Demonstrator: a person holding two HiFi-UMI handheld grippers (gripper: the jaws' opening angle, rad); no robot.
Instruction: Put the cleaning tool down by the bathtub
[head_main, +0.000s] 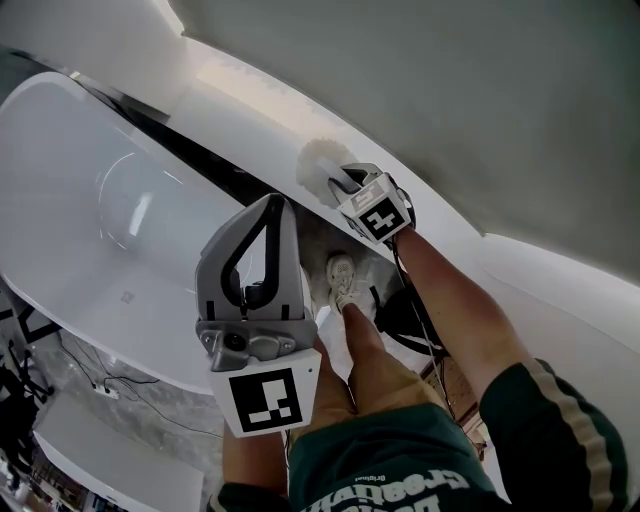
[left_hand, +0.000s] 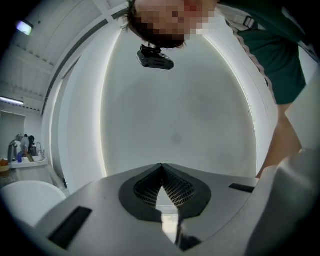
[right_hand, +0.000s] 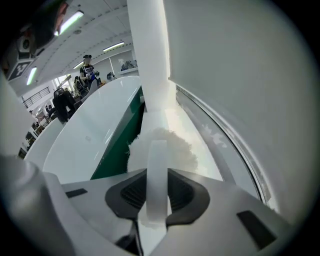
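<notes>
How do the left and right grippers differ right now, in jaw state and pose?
The left gripper is shut on nothing; the right gripper is clamped on the cleaning tool by its white handle. The left gripper points up, while the right gripper reaches out to the white ledge beside the bathtub. Both are grey.

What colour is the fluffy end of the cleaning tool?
White. The fluffy head and its handle are both white; the right gripper view shows it best.

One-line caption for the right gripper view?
Right gripper shut on the white cleaning tool by its handle, beside the bathtub.
</notes>
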